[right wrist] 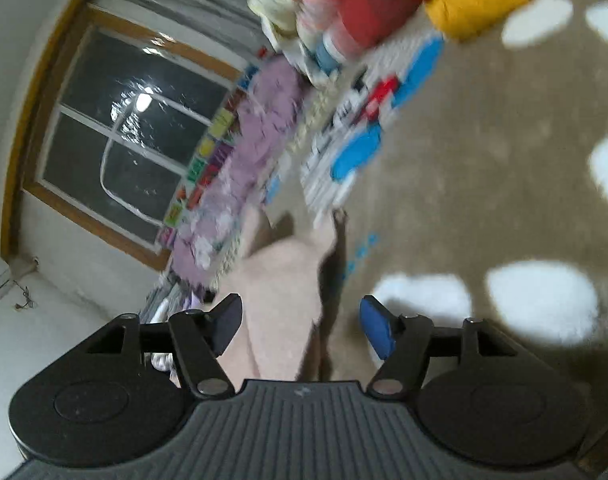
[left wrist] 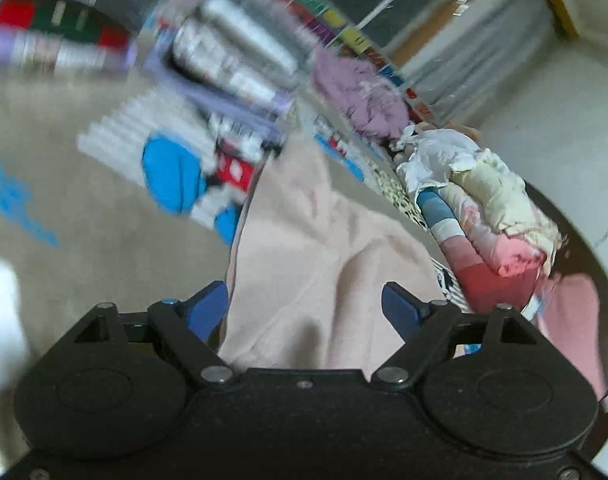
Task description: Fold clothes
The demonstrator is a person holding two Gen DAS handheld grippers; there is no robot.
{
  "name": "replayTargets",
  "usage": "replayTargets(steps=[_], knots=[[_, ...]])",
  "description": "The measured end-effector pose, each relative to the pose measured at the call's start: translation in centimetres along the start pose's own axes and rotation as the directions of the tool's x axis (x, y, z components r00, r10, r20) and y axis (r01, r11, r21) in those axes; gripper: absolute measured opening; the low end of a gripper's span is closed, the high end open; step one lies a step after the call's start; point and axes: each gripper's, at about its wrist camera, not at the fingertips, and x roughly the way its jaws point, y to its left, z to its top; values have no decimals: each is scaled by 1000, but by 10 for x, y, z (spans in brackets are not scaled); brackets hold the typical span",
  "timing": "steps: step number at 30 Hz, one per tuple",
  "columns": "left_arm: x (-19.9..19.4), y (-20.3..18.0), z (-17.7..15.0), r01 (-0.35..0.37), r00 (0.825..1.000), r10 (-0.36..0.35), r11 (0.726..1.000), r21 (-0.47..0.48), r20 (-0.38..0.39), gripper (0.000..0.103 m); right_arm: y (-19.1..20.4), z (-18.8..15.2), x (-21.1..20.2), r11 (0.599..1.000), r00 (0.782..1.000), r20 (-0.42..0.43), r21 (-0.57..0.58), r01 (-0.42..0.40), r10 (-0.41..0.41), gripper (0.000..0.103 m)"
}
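Left wrist view: your left gripper (left wrist: 304,306) has its jaws spread, the pink garment (left wrist: 304,248) lying between them at lower centre on the tan carpet (left wrist: 84,152). A clothes pile (left wrist: 487,216) sits at right, a lilac cloth (left wrist: 359,92) above it — much is blurred. In the right wrist view your right gripper (right wrist: 300,320) is spread too, garment between, a dark window (right wrist: 124,136) at left.
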Motion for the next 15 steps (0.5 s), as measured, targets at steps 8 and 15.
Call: replayTargets(steps=[8, 15], knots=[[37, 60, 1, 74, 991, -99, 965, -252, -87, 82, 1, -1, 41, 998, 996, -84, -59, -20, 15, 74], [72, 62, 27, 124, 980, -148, 977, -171, -133, 61, 13, -6, 58, 990, 994, -112, -140, -25, 9, 71]])
